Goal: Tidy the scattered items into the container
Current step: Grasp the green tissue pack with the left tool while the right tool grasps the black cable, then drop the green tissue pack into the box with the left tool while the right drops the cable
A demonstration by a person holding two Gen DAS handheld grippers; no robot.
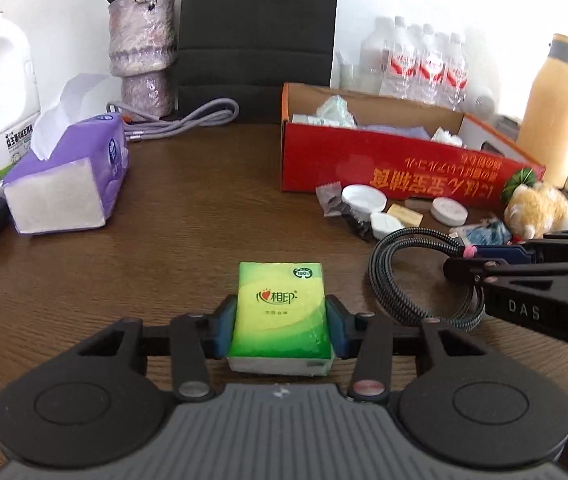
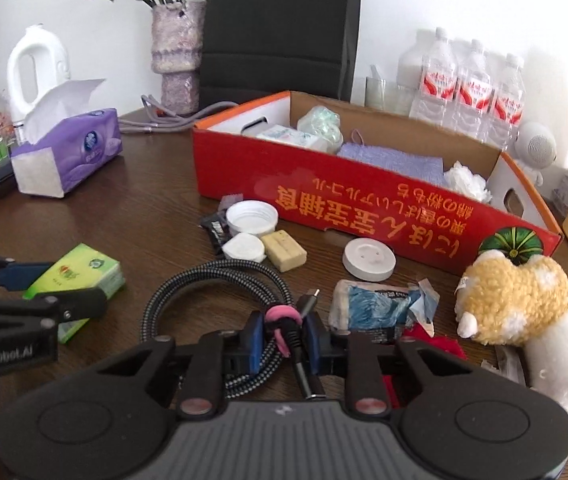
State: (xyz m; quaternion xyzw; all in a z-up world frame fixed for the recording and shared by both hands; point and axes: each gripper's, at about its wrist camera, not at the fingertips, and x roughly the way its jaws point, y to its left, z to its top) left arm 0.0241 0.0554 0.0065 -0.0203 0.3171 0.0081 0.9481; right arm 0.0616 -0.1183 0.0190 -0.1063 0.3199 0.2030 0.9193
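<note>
Left tool (image 1: 281, 322): we see its blue pads pressed on both long sides of the green tissue pack (image 1: 281, 316), lower centre of the left view; clamped on it.
Green tissue pack: glossy plastic wrap, flat rectangular block, white paper edge at the near end; it lies on the worktop (image 1: 163, 208).
Right tool (image 2: 284, 336): fingers closed on the cable (image 2: 219, 280) at its pink band (image 2: 279, 320), lower centre of the right view.
Cable: braided black-and-white sheath, coiled in a loose ring on the worktop, metal plug sticking up by the band.
Container: red cardboard box (image 2: 364, 208), long and open-topped, gold lettering upside down on its near wall, right of centre; we note a lilac cloth and white wrapped bits inside.
Scattered items: white ridged lid (image 2: 251, 214), tan soap-like bar (image 2: 286, 250), round white disc (image 2: 370, 260), crumpled blue packet (image 2: 376, 304), all just in front of the box; fuzzy yellow-and-white plush toy (image 2: 520, 312) at right.
Worktop: dark brown wood grain, slightly shiny.
Room: white wall behind; dark chair back (image 1: 257, 36) top centre; purple tissue box (image 1: 67, 172) at left, rough lilac vase (image 1: 143, 48) with dried flowers, clear water bottles upper right.
</note>
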